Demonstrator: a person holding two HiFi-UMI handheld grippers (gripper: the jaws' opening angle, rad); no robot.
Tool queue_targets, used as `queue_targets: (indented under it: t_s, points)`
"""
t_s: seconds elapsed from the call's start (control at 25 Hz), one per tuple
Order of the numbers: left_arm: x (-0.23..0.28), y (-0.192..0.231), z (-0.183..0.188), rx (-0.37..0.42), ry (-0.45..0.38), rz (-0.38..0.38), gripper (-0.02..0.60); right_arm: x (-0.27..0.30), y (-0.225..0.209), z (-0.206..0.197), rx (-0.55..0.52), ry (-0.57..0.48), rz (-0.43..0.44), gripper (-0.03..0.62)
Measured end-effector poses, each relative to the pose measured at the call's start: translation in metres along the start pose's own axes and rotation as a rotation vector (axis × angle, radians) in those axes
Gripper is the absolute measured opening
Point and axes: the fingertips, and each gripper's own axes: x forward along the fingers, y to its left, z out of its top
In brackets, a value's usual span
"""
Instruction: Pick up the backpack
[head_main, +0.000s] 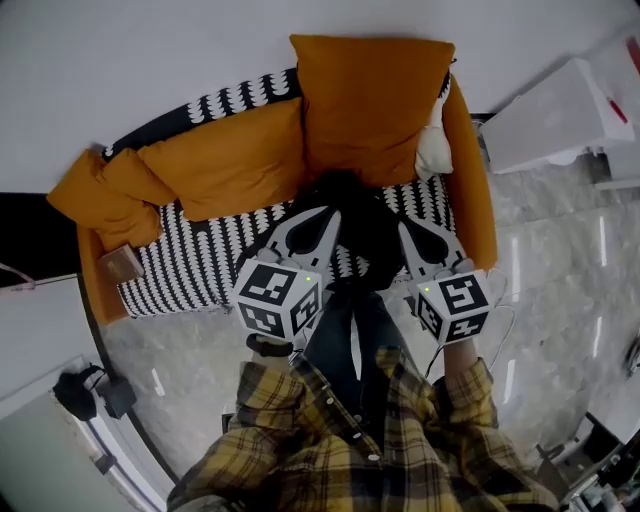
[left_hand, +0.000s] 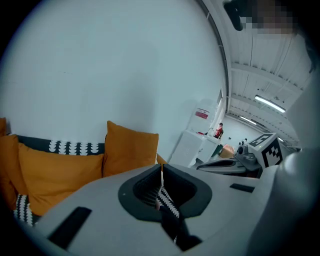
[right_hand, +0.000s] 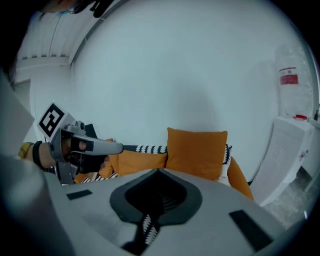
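Observation:
The black backpack (head_main: 352, 222) lies on the patterned seat of the sofa (head_main: 190, 262), in front of the upright orange cushion (head_main: 368, 105). In the head view both grippers hang above the sofa's front edge and point at the backpack. My left gripper (head_main: 333, 213) is shut, its tips over the backpack's left side. My right gripper (head_main: 404, 227) is shut too, its tips at the backpack's right side. The left gripper view shows shut jaws (left_hand: 161, 169) with patterned fabric and a dark shape beneath them. The right gripper view shows shut jaws (right_hand: 157, 171). I see nothing held.
Orange cushions (head_main: 225, 160) line the sofa's back and left end. A small brown box (head_main: 122, 263) sits on the left of the seat. A white cabinet (head_main: 555, 110) stands to the right. A black object (head_main: 88, 390) lies on the marble floor at the left.

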Motion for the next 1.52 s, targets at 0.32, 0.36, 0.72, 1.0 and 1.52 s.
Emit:
queue_targets:
  t_s: [0.32,0.36,0.72,1.0,1.52]
  points:
    - [0.033,0.017,-0.063,0.018,0.111,0.006,0.029,0.022,-0.02,-0.07,0.011,0.1,-0.026,0.017]
    - [0.037,0.019,-0.069,0.023,0.122,0.004,0.029,0.024,-0.023,-0.077,0.013,0.112,-0.031,0.017]
    - [0.072,0.044,-0.131,0.063,0.209,0.016,0.029,0.056,-0.041,-0.15,0.043,0.199,-0.071,0.017]
    - [0.086,0.048,-0.178,0.081,0.266,0.041,0.029,0.067,-0.052,-0.193,0.086,0.233,-0.089,0.017]
    - [0.108,0.104,-0.241,0.089,0.354,0.149,0.032,0.09,-0.058,-0.246,0.095,0.256,-0.144,0.018]
